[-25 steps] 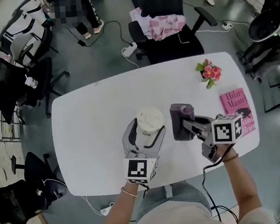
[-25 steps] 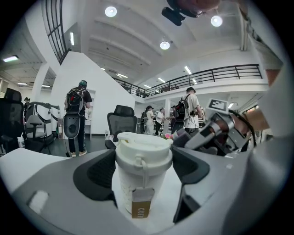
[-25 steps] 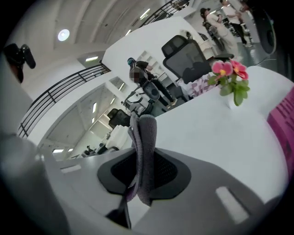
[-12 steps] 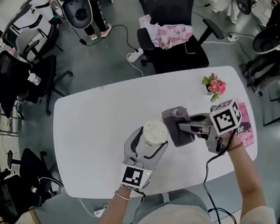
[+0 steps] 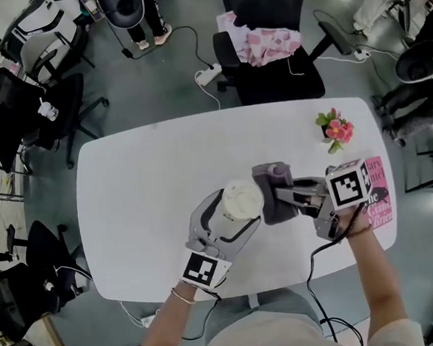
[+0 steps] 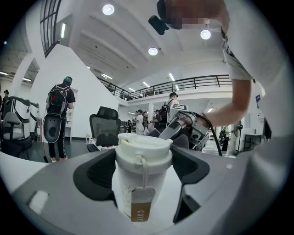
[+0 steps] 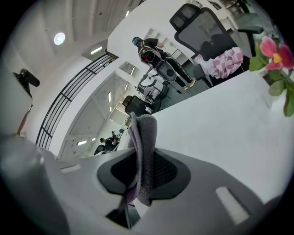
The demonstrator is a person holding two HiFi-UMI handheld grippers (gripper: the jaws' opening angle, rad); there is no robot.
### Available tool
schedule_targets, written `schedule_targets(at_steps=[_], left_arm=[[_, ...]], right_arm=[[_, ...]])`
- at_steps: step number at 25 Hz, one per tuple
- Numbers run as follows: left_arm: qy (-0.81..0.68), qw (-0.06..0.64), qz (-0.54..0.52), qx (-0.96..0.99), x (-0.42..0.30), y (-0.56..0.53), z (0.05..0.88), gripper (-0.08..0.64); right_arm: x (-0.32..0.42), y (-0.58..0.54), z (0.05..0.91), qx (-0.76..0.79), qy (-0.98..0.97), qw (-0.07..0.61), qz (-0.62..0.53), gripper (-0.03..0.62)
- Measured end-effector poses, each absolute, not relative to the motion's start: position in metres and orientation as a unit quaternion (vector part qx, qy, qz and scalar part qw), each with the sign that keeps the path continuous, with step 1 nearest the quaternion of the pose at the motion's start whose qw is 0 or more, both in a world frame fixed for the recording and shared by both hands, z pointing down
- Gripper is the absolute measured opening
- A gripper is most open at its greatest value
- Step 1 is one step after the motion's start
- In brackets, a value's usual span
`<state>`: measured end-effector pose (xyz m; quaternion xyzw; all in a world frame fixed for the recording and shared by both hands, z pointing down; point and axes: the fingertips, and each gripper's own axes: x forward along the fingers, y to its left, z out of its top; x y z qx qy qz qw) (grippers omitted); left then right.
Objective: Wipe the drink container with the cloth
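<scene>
A cream lidded drink cup (image 5: 239,200) stands upright over the white table (image 5: 127,184), clamped between the jaws of my left gripper (image 5: 235,208). In the left gripper view the cup (image 6: 142,176) fills the gap between the jaws and a brown tag hangs down its side. My right gripper (image 5: 282,195) is shut on a folded grey cloth (image 5: 272,194), which sits just right of the cup, touching or nearly touching it. In the right gripper view the cloth (image 7: 143,158) stands pinched between the jaws.
A pink book (image 5: 376,192) lies at the table's right edge, with a small pink flower sprig (image 5: 336,131) behind it. A black office chair with a pink garment (image 5: 269,43) stands beyond the far edge. More chairs stand at the left.
The right gripper has carried the cloth left, from a gap beside the cup to right up against it. The left gripper has kept hold of the cup.
</scene>
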<state>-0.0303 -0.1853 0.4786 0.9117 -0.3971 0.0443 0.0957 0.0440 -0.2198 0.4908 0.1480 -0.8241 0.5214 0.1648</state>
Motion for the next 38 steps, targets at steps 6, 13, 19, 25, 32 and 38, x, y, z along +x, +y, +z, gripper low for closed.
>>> schedule_targets(at_steps=[6,13,19,25,32,38], left_arm=[[-0.397,0.098,0.045,0.912,-0.029,-0.187,0.478,0.387],[-0.394,0.096,0.051,0.912,-0.03,-0.185,0.481,0.387],[-0.393,0.102,0.051,0.912,-0.031,-0.183,0.481,0.387],[-0.39,0.1,0.055,0.914,-0.033,-0.181,0.481,0.387],[-0.389,0.106,0.061,0.913,-0.033,-0.181,0.482,0.387],[-0.385,0.103,0.064,0.915,-0.033,-0.18,0.482,0.387]], right_arm=[[0.038,-0.22,0.494,0.141,-0.825,0.147,0.527,0.072],[0.036,-0.22,0.501,0.138,-0.821,0.146,0.535,0.072],[0.035,-0.218,0.517,0.147,-0.809,0.136,0.553,0.072],[0.031,-0.217,0.527,0.148,-0.806,0.136,0.557,0.072],[0.031,-0.216,0.546,0.162,-0.796,0.138,0.566,0.072],[0.031,-0.213,0.567,0.184,-0.789,0.147,0.568,0.072]])
